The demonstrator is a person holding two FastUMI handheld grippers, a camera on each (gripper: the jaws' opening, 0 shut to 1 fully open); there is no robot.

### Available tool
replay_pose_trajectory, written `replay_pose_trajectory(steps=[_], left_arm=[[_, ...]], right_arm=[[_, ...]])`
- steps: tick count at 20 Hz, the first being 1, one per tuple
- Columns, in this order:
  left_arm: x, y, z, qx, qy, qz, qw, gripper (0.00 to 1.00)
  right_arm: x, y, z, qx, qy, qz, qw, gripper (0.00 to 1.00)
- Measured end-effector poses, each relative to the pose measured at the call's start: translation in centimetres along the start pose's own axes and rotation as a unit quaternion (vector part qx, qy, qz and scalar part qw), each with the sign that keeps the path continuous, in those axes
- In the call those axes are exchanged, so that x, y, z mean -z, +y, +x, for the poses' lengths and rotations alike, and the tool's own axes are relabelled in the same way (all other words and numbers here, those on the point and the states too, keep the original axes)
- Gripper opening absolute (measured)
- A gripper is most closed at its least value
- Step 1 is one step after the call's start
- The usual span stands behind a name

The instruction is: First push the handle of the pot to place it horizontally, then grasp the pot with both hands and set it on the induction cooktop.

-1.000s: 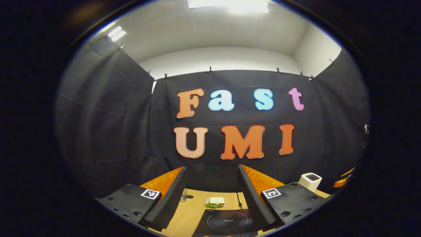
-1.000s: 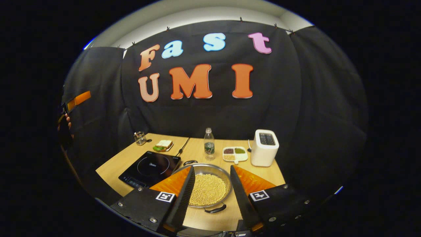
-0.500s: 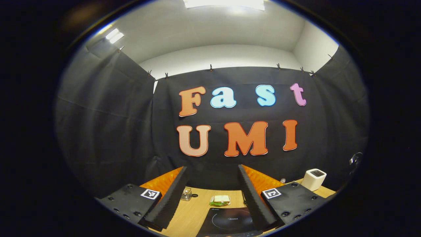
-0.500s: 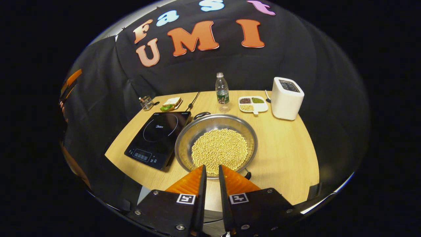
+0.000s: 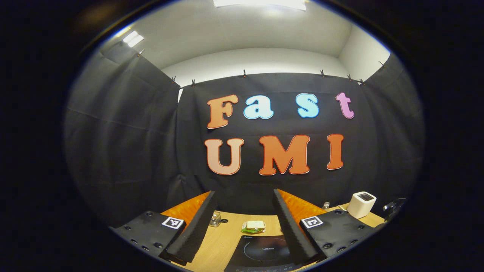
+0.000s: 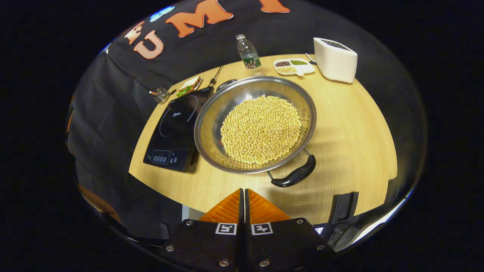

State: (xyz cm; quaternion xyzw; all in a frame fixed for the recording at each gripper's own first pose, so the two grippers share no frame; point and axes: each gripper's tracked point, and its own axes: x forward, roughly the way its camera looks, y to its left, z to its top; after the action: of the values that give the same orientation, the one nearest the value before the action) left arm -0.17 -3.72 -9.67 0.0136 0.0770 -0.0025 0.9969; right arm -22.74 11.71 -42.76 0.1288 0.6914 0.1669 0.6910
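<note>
A steel pot [image 6: 211, 124] full of pale beans sits on the wooden table [image 6: 351, 124], right of the black induction cooktop [image 6: 176, 130]. Its near black handle [image 6: 295, 176] points toward the table's front right; a far handle [image 6: 226, 82] shows behind the rim. My right gripper [image 6: 244, 193] hovers above the table's front edge, shut with nothing between its fingers, left of the near handle. My left gripper [image 5: 244, 196] is open and held high, facing the booth wall, with the cooktop [image 5: 264, 253] low between its fingers.
At the back of the table stand a water bottle [image 6: 247, 53], a divided dish of beans [image 6: 293, 67] and a white toaster [image 6: 335, 59]. A sandwich [image 6: 190, 85] and a small glass [image 6: 162, 94] lie back left. A dark chair part [image 6: 342, 207] sits below the front edge.
My right gripper has shut fully, risen and tilted down over the table's front edge, so the pot's near handle now shows. The left gripper drifted slightly, staying open.
</note>
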Motion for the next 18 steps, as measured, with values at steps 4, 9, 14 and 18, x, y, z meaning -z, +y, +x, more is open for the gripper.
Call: replay_pose_trajectory(steps=[4, 9, 14, 18], left_arm=[[-0.5, 0.1, 0.0, -0.005, -0.012, 0.005, 1.0, 0.98], [-0.6, 0.1, -0.3, -0.004, -0.015, 0.007, 1.0, 0.97], [-0.8, -0.3, -0.8, 0.0, -0.017, 0.005, 1.0, 0.98], [-1.3, -0.5, -1.1, 0.003, -0.027, 0.011, 1.0, 0.97]], right_arm=[[1.5, 0.3, 2.0, -0.013, 0.037, 0.006, 0.999, 0.0], [0.8, -0.4, 3.3, -0.011, 0.043, 0.026, 0.999, 0.0], [0.4, -1.7, 3.7, -0.002, 0.054, 0.03, 0.998, 0.0], [0.2, -3.1, 4.3, 0.014, 0.056, 0.051, 0.997, 0.0]])
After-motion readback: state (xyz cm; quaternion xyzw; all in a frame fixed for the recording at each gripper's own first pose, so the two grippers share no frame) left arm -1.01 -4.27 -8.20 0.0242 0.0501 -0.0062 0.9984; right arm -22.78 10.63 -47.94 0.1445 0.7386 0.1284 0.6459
